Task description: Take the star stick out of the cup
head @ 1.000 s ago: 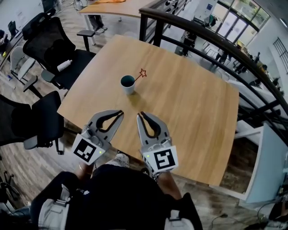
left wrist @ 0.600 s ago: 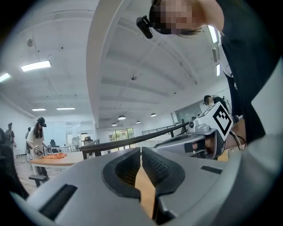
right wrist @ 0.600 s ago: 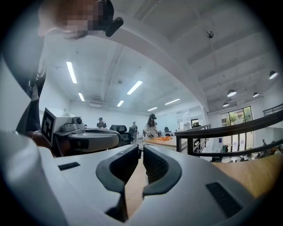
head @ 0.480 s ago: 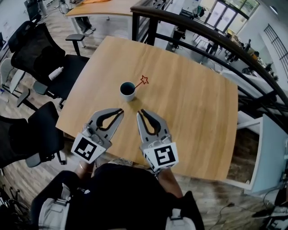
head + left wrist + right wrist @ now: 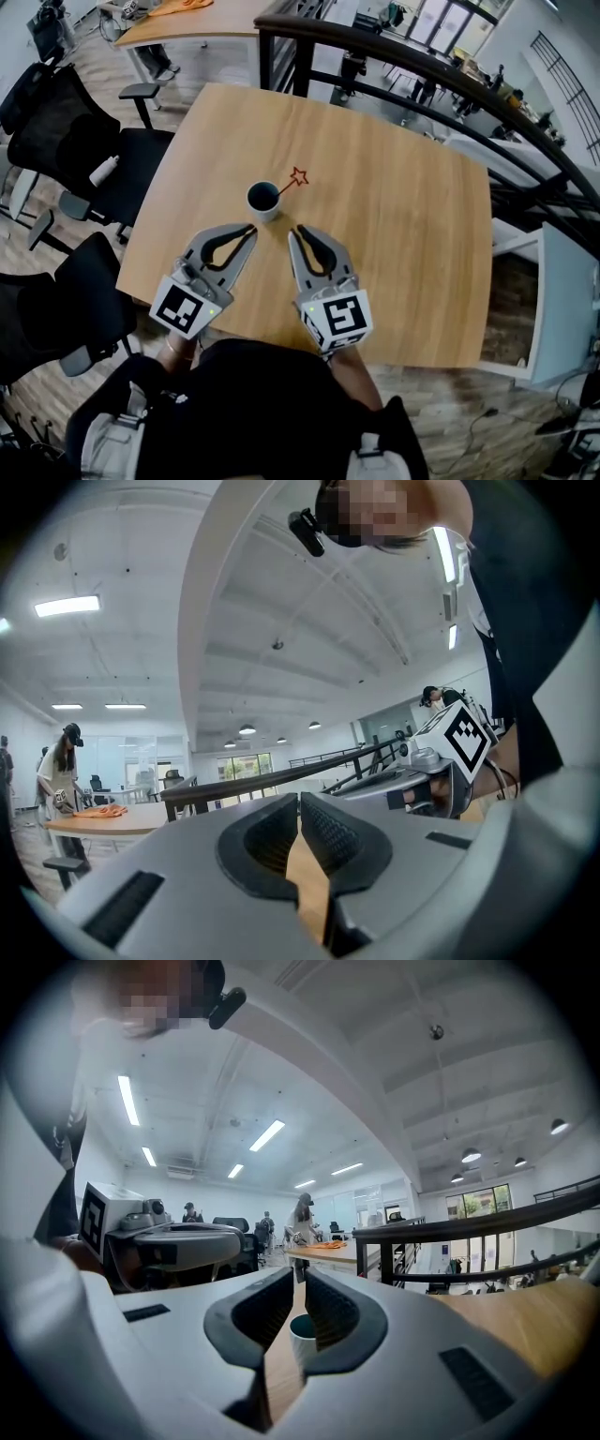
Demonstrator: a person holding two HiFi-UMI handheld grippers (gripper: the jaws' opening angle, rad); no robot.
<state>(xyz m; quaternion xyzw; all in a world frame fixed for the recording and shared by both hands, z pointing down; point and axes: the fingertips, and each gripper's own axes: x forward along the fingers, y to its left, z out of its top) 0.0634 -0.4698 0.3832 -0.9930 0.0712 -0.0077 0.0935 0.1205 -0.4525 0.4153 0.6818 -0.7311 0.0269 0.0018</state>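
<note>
On the wooden tabletop (image 5: 403, 234), a little left of centre, one small white cup (image 5: 264, 201) with a dark interior stands upright. It holds the star stick (image 5: 291, 182): a thin dark stem rises from inside the cup and leans over the rim toward the far right, ending in a red outlined star that sits outside and above the rim. No other contents can be made out in the cup; whether it holds liquid cannot be determined.

The left gripper (image 5: 250, 232) lies low over the near part of the tabletop, pointing toward the cup and just short of it. Its fingers (image 5: 330, 836) are closed tip to tip, with nothing between them. The right gripper (image 5: 295, 232) lies beside it, close by and also aimed at the cup. Its fingers (image 5: 255, 1318) are drawn together to a narrow slit and grip nothing; the cup shows through that slit, beyond the tips and not in contact with them. Neither gripper touches the cup or the stick.

Black office chairs (image 5: 112, 178) stand off the tabletop's left edge, one carrying a white bottle (image 5: 101, 171). A dark railing (image 5: 394, 61) runs behind the far edge.
</note>
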